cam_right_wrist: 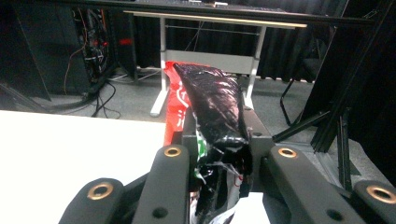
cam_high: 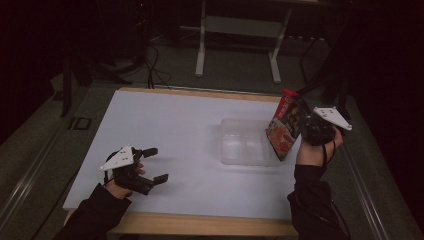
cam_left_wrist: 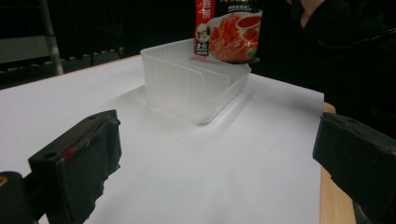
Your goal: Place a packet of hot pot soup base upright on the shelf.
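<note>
The right gripper (cam_high: 303,126) is pinching a red food packet (cam_high: 283,125). Its two black jaws are pressed tight on the packet, one on each side. From the right gripper view the packet (cam_right_wrist: 212,109) sticks up between the jaws, and its shiny dark back faces the camera. The packet hangs in the air, tilted, with its lower corner over the right edge of a clear plastic box (cam_high: 243,141). From the left gripper view the packet (cam_left_wrist: 229,30) hangs just above the far rim of the box (cam_left_wrist: 194,81), and you can see a picture of red food on it. The box sits on the white table (cam_high: 170,130), a bit right of the middle. It has a thin wall inside that splits it into two parts.

The left gripper (cam_high: 151,164) is at the near left of the table, well apart from the box. Its jaws are spread wide with nothing between them. A hand in a dark sleeve holds it low over the table top.

Past the far edge of the table stands a white metal frame (cam_high: 240,35) on a dark floor.
</note>
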A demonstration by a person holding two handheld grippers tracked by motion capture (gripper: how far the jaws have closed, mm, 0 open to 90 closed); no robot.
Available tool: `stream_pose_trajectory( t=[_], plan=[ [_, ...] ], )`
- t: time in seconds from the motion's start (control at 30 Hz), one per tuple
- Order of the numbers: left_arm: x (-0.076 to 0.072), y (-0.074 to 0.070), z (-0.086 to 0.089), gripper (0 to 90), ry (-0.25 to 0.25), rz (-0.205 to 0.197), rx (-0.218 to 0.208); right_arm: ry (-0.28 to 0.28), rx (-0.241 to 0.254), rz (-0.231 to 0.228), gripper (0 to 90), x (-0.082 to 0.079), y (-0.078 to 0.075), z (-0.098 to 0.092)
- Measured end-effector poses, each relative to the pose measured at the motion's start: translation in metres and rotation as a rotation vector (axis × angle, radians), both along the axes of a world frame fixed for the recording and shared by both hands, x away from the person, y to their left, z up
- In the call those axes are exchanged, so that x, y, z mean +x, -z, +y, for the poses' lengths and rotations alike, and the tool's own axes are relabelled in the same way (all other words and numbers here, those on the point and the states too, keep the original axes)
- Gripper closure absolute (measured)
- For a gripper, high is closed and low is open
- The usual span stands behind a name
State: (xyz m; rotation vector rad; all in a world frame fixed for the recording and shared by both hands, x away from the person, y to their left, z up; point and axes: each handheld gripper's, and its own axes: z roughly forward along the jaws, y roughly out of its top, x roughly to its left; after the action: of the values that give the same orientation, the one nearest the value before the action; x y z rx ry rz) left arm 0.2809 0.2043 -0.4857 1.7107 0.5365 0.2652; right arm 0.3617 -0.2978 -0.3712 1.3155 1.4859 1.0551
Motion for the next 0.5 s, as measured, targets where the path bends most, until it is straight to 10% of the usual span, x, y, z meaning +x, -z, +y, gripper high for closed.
stream_pose_trajectory(
  t=[0.5],
  plan=[
    [0.001,0.001,0.000,1.6,0.003,0.010,-0.009,-0.014,0.024,0.038,76.3,0.010,0.022,-0.003]
  ],
)
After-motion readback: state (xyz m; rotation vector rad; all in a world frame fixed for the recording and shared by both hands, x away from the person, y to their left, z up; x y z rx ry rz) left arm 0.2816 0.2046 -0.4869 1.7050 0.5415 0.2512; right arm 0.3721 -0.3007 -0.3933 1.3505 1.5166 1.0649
